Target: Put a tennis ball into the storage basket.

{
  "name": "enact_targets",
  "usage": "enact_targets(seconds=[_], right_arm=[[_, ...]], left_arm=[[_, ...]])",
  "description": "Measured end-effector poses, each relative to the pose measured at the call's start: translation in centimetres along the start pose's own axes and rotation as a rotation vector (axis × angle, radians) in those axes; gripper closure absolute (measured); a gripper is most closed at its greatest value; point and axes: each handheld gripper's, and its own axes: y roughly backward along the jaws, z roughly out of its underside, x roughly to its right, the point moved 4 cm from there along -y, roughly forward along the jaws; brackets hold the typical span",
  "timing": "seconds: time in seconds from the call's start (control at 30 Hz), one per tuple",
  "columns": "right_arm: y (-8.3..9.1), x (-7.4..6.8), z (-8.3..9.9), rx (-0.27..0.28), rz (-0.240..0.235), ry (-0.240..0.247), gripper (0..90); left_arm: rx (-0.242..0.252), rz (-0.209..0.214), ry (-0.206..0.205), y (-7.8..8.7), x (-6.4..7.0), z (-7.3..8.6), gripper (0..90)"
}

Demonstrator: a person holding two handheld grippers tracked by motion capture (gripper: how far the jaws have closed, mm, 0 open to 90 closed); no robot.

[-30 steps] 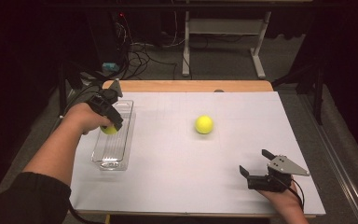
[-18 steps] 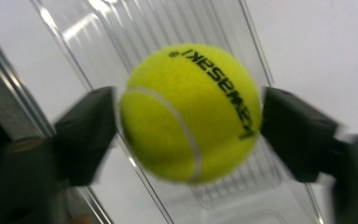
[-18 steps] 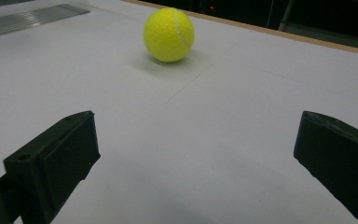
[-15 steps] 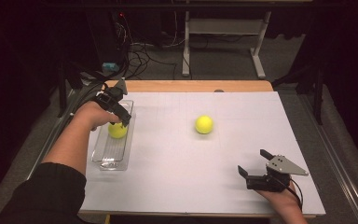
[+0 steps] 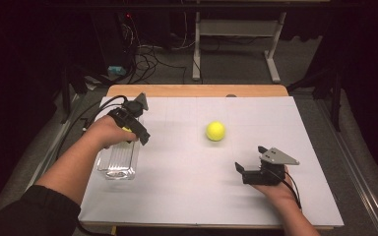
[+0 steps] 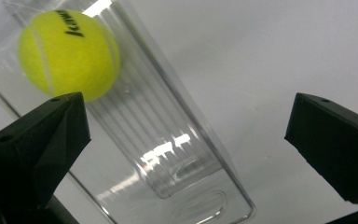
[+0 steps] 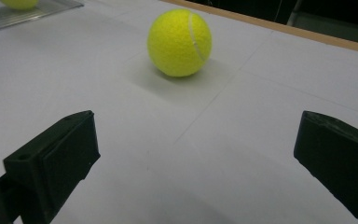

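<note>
Nearest the camera, the right gripper (image 5: 250, 168) rests low on the white table (image 5: 187, 196), jaws spread wide and holding nothing, aimed at a loose tennis ball (image 5: 216, 131) lying in the open, well apart from it near the table's middle. In the right gripper view that ball (image 7: 179, 43) sits ahead, centred between the two black jaws. Farther back on the left, the left gripper (image 5: 140, 129) hangs over the far end of a clear ribbed tray (image 5: 115, 164). Its jaws are also wide apart and touch nothing. In the left gripper view, a second ball (image 6: 69, 55) lies inside the tray (image 6: 177, 154), below the jaws and free of them. The step in hand looks like gathering balls into the tray. To do it well, the left gripper should likely lift straight up, clear of the tray's thin walls, while the right advances level so the loose ball stays centred before the jaws close.
</note>
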Motion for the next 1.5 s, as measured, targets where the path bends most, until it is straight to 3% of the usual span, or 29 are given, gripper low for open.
enact_targets(seconds=[0.17, 0.6, 0.73, 0.93, 1.07, 1.27, 1.5], right_arm=[[-2.7, -0.3, -1.1, -0.027, 0.013, 0.013, 0.0], [-8.9, -1.9, -5.1, -0.069, 0.006, 0.026, 1.5], [-10.2, -2.0, -5.8, -0.075, 0.010, 0.012, 2.7], [-12.6, -1.7, -6.4, -0.129, 0.024, -0.001, 6.2], [-13.6, -1.6, -6.1, -0.174, 0.018, -0.011, 11.1], [-13.8, -1.1, -5.5, -0.212, 0.030, -0.012, 25.9], [-13.5, -1.1, -5.6, -0.206, 0.026, 0.005, 27.2]], left_arm=[[0.014, 0.027, -0.071, -0.3, 1.8, 0.1, 0.6], [0.043, 0.042, -0.126, -0.4, 5.1, 0.7, 0.6], [0.035, 0.049, -0.157, -0.7, 6.2, 0.8, 0.7], [0.029, 0.056, -0.186, -0.9, 7.3, 0.9, 0.6], [0.033, 0.057, -0.192, -0.8, 7.5, 1.0, 0.6], [0.034, 0.058, -0.198, -0.9, 7.6, 0.8, 0.6], [0.034, 0.056, -0.195, -0.8, 7.5, 0.7, 0.7]])
